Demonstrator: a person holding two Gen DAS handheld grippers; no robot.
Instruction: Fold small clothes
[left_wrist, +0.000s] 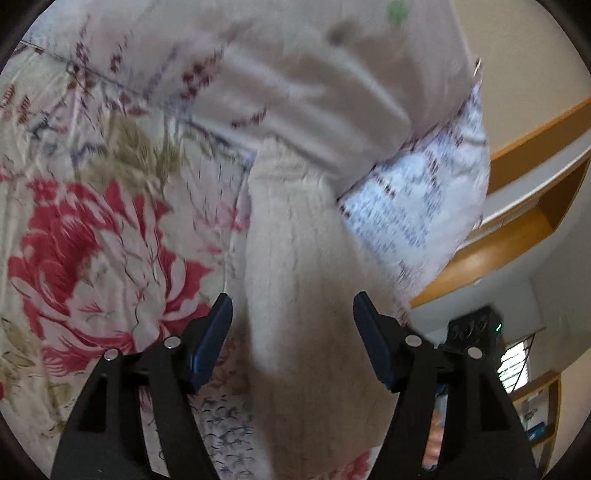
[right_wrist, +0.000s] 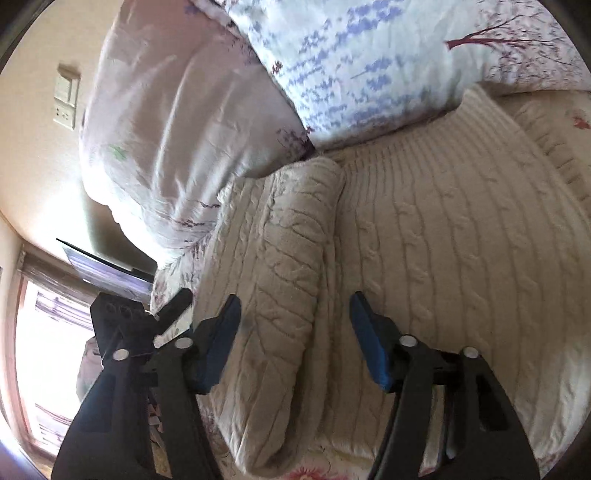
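Right wrist view is showing the cream cable-knit sweater (right_wrist: 443, 236) lying spread on the floral bedsheet (left_wrist: 92, 229), its sleeve (right_wrist: 291, 266) folded over the body and running from 6 toward 12 o'clock between the wide-open, empty jaws of the right gripper (right_wrist: 295, 332); the left gripper (left_wrist: 293, 336), likewise gaping and holding nothing, is straddling the same sleeve, pillows (right_wrist: 177, 122) lying at 12 o'clock
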